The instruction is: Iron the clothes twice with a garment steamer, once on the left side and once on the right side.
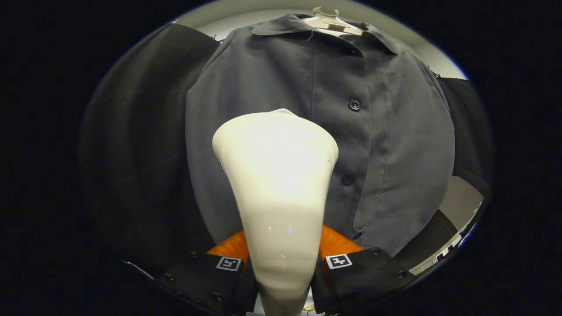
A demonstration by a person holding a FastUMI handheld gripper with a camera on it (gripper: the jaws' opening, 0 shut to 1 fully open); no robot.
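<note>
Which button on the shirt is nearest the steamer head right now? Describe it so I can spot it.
Start at the grey shirt on the hanger. Follow its placket down to the dark button just right of the white steamer, which the gripper holds. It sits below the higher button.

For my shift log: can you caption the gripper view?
Gripper shut on a glossy white cone-shaped garment steamer, its head facing the dark grey buttoned shirt on a pale hanger.

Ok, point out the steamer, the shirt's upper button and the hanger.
garment steamer [277,175], gripper view, its wide head, held in the hand-held gripper [283,262]
upper button [354,105], gripper view, its centre on the shirt placket
hanger [326,13], gripper view, its top above the collar
</note>
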